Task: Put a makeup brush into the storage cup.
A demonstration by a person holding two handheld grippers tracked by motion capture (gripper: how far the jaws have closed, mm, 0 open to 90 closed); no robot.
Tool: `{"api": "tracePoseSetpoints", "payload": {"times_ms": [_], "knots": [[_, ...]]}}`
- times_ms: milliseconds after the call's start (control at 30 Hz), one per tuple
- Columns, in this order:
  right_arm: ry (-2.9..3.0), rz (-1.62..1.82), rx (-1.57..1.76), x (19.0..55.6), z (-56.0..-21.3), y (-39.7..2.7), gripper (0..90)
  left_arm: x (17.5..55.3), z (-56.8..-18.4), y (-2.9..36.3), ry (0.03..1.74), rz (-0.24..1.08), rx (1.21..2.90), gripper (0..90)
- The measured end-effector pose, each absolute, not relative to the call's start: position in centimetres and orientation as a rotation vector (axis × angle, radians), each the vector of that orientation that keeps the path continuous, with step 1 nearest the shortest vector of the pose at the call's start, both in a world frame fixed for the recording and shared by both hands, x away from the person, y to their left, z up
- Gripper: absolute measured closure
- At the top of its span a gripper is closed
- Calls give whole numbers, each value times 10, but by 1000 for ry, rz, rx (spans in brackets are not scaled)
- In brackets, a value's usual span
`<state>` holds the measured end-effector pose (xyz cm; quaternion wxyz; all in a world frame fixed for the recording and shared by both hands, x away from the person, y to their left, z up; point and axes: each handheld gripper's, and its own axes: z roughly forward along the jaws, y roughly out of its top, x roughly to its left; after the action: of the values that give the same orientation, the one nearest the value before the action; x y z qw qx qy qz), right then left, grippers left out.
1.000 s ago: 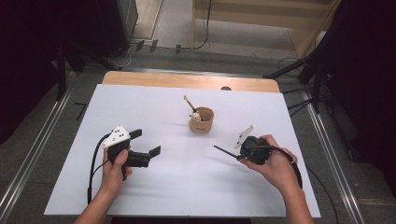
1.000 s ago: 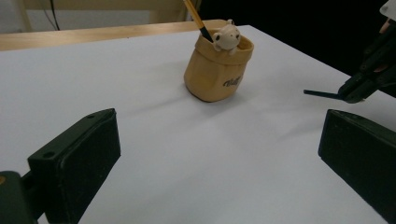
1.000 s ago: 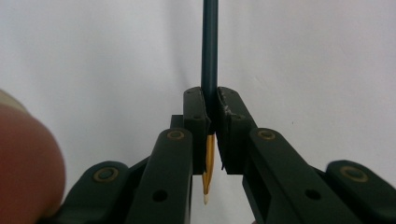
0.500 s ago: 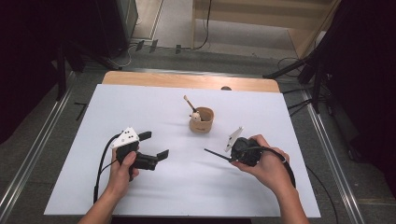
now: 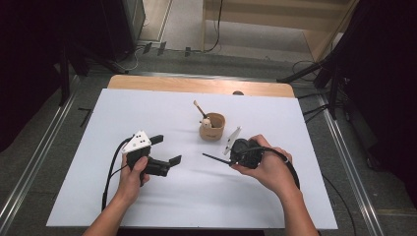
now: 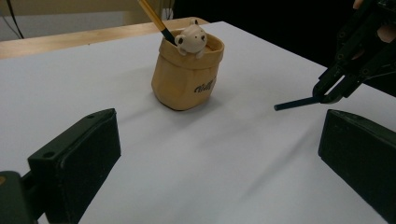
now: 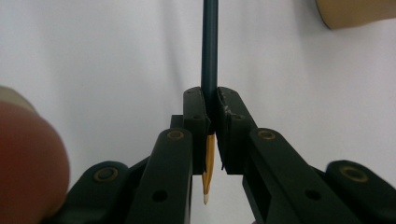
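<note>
The desk (image 5: 147, 105) is the largest thing here, covered by one white sheet, with a strip of wood showing along its far edge. Two tongs are above it, one in each hand of the person.

The left tongs (image 5: 164, 150) are wide apart, with nothing between the two black pads; they hang over the sheet at the left of the cup and are aimed toward it.

The right tongs (image 7: 210, 116) are pressed together on one dark pencil (image 7: 209, 42). In the right gripper view its sharpened end, yellow wood with a pale tip, points back toward the hand, and the long dark shaft goes straight forward out of the pads. In the high view the pencil (image 5: 215, 159) lies almost level just over the sheet, its long axis going left and slightly away from the person, in front of the cup and not touching it.

One tan cup (image 5: 212, 127), shaped like a small sack, stands upright near the middle of the desk. Inside it there is one small white bear figure (image 6: 190, 38) at the rim and one more pencil (image 6: 155, 18), orange, leaning up and to the left.
</note>
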<state>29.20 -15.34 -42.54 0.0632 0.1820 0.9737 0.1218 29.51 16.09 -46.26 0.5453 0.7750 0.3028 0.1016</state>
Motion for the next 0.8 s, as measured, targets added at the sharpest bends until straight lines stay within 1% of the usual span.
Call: {"api": "tracePoseSetpoints", "payload": {"times_ms": [167,467,500,667,700,800], "knots": [[2950,358,526,291,-427,-146,843,292,-466,154,687,218,1868,0],[2953,380,471,283,-425,-138,842,283,-470,140,582,107,1884,0],[2954,383,460,282,-425,-137,842,282,-470,139,579,111,1884,13],[2958,377,438,279,-425,-132,842,279,-471,135,547,90,1894,147],[2958,377,431,278,-424,-131,842,278,-471,134,544,86,1896,152],[2957,372,408,275,-422,-127,842,277,-472,132,526,65,1905,235]]}}
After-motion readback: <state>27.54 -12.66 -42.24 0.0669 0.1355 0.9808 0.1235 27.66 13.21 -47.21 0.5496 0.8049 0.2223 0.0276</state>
